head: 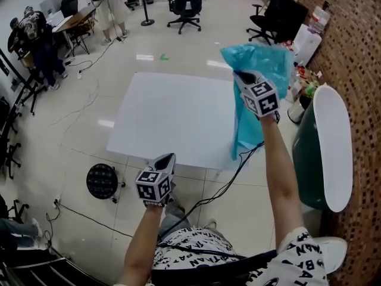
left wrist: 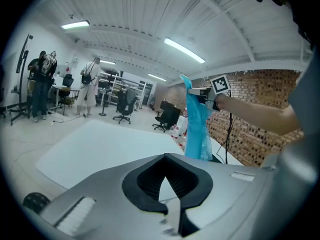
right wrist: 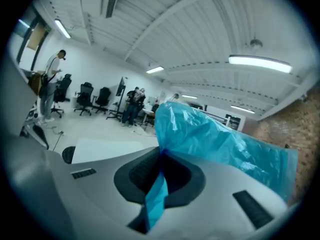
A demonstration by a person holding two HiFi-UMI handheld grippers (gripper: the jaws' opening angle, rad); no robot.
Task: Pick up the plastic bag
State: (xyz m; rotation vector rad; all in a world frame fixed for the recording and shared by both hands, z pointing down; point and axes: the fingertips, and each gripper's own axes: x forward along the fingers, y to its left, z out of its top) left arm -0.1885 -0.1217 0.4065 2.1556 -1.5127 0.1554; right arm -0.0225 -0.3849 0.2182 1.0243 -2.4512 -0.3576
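Note:
The blue plastic bag (head: 262, 64) hangs in the air over the right edge of the white table (head: 172, 118), clear of its top. My right gripper (head: 241, 75) is shut on the bag's upper part, and the rest drapes down past the table edge. In the right gripper view a strip of the bag (right wrist: 220, 139) is pinched between the jaws of that gripper (right wrist: 161, 159). My left gripper (head: 168, 158) stays low at the table's near edge, shut, with nothing in it. The left gripper view shows the left gripper (left wrist: 167, 184) and, beyond it, the bag (left wrist: 196, 129) hanging.
A dark green bin with a white lid (head: 330, 148) stands at the right beside a brick wall (head: 357, 52). A black round object (head: 102, 180) and cables lie on the floor at the left. Office chairs (head: 186, 8) and people stand far behind.

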